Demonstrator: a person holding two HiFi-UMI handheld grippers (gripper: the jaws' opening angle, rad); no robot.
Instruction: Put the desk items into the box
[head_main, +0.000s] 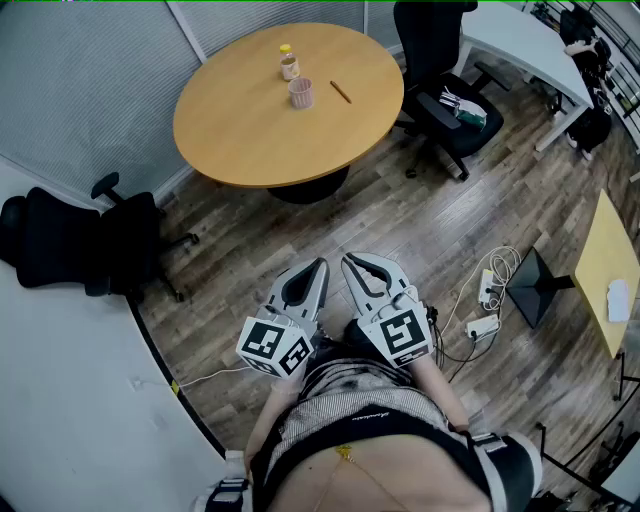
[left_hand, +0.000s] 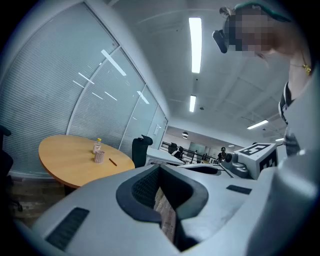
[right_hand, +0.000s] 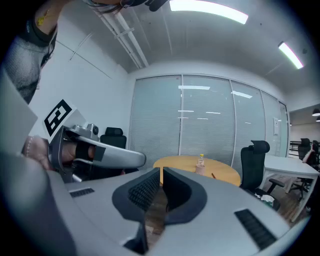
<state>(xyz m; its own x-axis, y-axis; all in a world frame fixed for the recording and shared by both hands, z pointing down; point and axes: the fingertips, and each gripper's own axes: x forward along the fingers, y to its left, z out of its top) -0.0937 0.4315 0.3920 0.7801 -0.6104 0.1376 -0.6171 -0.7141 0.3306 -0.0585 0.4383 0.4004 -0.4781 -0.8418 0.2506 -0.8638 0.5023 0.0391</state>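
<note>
My left gripper (head_main: 319, 266) and right gripper (head_main: 349, 262) are grey with black-and-white square markers; the table (head_main: 250, 135) is tan, the cup (head_main: 300, 94) pink, the bottle (head_main: 289, 66) yellow-capped.

Head view: from above, steeply down. Left claw (head_main: 318, 266) & right claw (head_main: 347, 260) sit close below, round table (head_main: 250, 130) far ahead at top. Left gripper view: low, along its own jaws, tilted up twd ceiling (left_hand: 225, 75), table (left_hand: 70, 155) far off at left. Right gripper view: approx level, table (right_hand: 185, 162) far, straight ahead. All 3 share the table.
</note>
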